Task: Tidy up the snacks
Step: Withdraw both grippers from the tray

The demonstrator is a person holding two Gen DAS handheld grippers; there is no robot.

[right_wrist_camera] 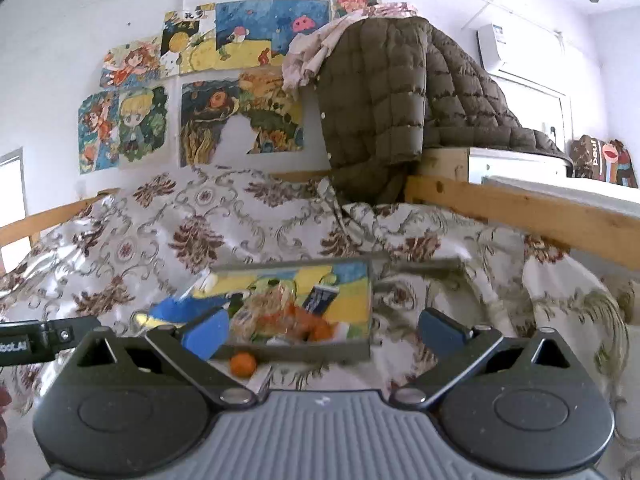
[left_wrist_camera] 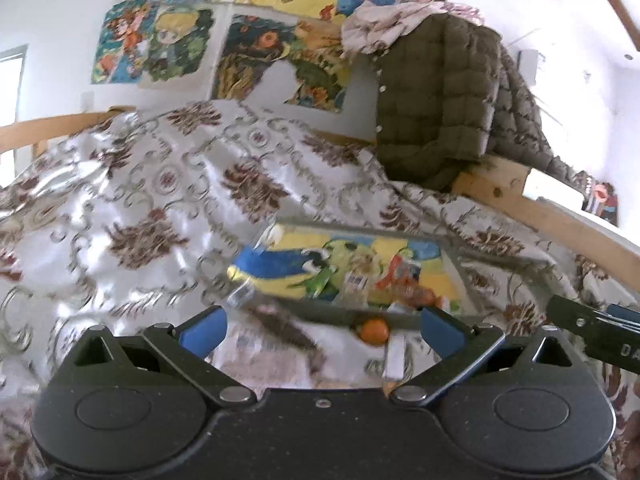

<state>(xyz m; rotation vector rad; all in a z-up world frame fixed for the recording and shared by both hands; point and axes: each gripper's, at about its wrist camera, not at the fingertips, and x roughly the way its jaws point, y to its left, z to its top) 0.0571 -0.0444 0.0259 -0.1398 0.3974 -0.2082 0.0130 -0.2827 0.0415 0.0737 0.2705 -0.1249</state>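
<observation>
Olive quilted jacket (right_wrist_camera: pixel 384 96) (draped) overhangs floral bedspread (right_wrist_camera: pixel 168 236).

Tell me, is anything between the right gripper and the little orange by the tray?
Nothing visible. The orange lies on the cloth just outside the tray, right before the open right gripper.

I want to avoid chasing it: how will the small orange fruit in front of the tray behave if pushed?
The orange fruit looks round, so it would probably roll. The patterned cloth is wrinkled, so its path may bend. It looks small, likely light.
</observation>
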